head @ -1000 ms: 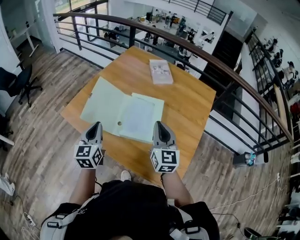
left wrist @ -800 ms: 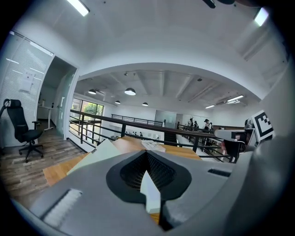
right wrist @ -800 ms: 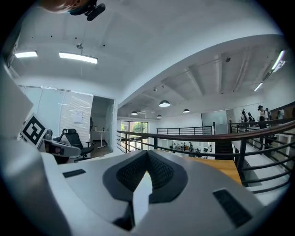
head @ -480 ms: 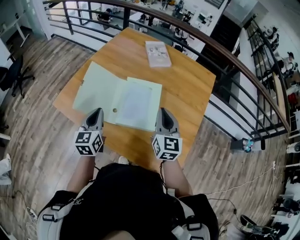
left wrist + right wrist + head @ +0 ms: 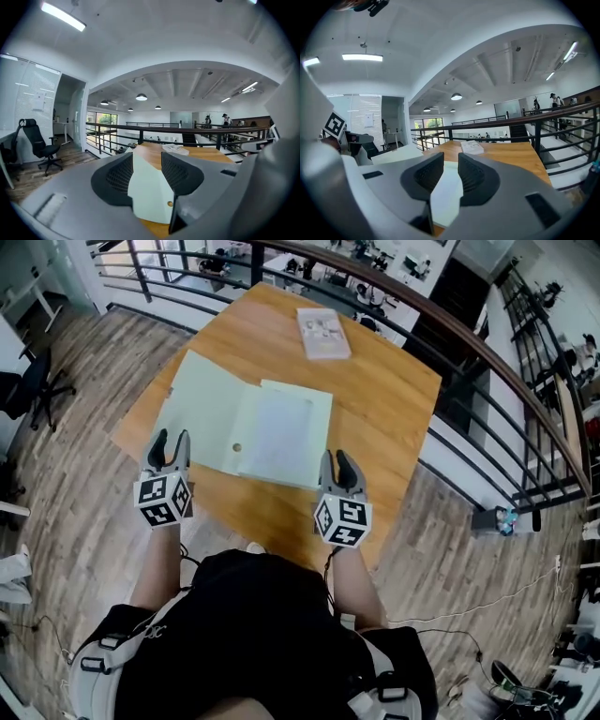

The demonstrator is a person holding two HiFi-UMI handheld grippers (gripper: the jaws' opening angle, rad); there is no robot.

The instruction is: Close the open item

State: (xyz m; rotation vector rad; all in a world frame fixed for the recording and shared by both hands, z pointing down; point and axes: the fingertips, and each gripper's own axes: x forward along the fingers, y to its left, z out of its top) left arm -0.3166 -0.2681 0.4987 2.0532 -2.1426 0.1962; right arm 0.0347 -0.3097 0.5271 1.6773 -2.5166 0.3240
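A pale green folder (image 5: 202, 409) lies open on the wooden table (image 5: 394, 418), its left flap spread flat and white sheets (image 5: 281, 432) on its right half. My left gripper (image 5: 171, 440) hovers at the folder's near left corner; its jaws are opening with nothing between them. The left gripper view looks along the jaws (image 5: 146, 161) at the folder (image 5: 147, 187). My right gripper (image 5: 336, 458) stands open just short of the folder's near right corner, holding nothing. In the right gripper view (image 5: 445, 161) the sheets (image 5: 447, 192) lie beyond the jaws.
A thin booklet (image 5: 322, 332) lies near the table's far edge. A dark metal railing (image 5: 487, 343) runs along the far and right sides of the table. An office chair (image 5: 28, 390) stands on the wood floor at the left.
Both grippers' jaws have gone from shut to apart. The left gripper has moved out toward the folder's left corner.
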